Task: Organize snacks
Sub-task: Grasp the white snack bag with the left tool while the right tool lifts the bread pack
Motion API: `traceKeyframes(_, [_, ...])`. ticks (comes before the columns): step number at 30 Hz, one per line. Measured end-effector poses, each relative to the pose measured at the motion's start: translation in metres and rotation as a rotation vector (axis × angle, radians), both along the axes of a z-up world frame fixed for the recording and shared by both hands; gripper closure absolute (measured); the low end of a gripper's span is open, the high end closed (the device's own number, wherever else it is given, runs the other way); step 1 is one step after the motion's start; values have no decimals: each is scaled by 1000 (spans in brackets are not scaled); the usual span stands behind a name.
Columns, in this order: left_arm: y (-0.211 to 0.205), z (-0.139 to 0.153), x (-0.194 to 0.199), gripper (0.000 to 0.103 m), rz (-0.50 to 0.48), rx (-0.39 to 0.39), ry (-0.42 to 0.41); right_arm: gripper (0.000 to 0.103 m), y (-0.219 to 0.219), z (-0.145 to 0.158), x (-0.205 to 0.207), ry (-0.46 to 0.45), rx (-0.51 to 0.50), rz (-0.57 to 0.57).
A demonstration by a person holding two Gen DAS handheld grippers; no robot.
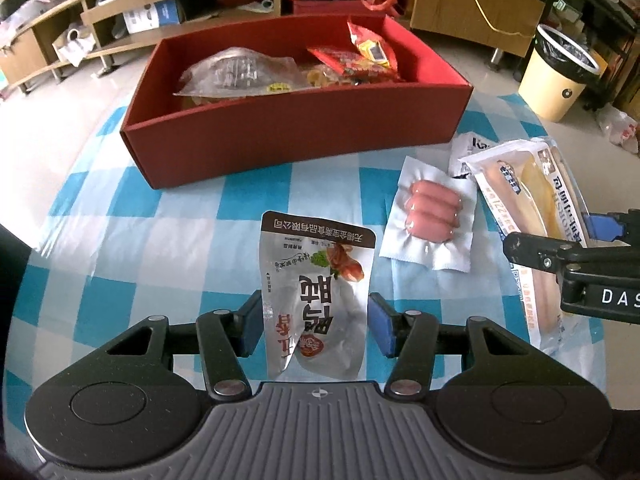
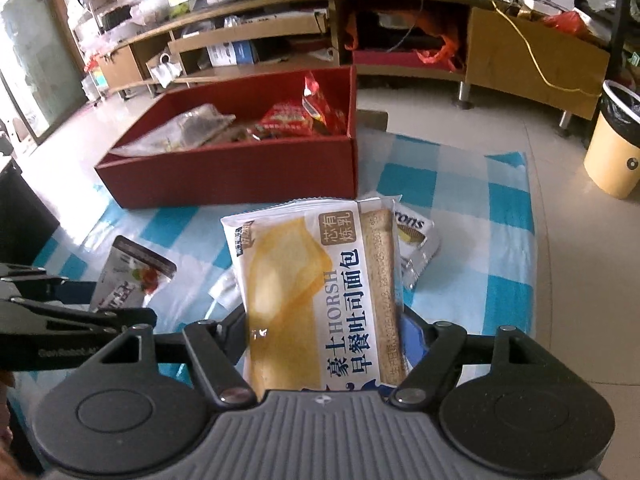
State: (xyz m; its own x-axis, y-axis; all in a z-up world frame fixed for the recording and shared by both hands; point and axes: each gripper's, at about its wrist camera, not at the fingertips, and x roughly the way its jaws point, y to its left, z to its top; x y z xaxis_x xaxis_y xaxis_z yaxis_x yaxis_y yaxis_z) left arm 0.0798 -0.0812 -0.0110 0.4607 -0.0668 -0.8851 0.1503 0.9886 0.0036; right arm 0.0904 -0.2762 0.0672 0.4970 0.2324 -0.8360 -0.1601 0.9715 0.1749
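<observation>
Left gripper fingers pinch the silver snack pouch between them; right gripper fingers clamp the toast bread packet.

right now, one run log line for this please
left gripper: shut on silver pouch | right gripper: shut on bread pack | sausage pack: on table | red box: part filled

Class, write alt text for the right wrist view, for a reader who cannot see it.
The right gripper holds a HORSH toast bread packet above a blue-and-white checked tablecloth. Behind it stands an open red box with snack packets inside; at the left edge the left gripper holds a silver snack pouch.
</observation>
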Motion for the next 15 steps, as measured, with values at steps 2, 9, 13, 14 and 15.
traceKeyframes(2, [0,1,1,41,3,2,-5,31,0,1,1,-5,7,0])
traceKeyframes(9, [-1,6,3,41,5,-1,-19,31,1,2,8,-12,25,3])
traceKeyframes(13, [0,9,5,41,10,-1,-30,31,6,3,12,-17,28,17])
traceKeyframes(14, [0,10,5,41,12,-2,-34,31,7,3,13,-17,28,19])
traceKeyframes(15, [1,11,6,41,13,-3,-39,31,7,2,13,-18,29,21])
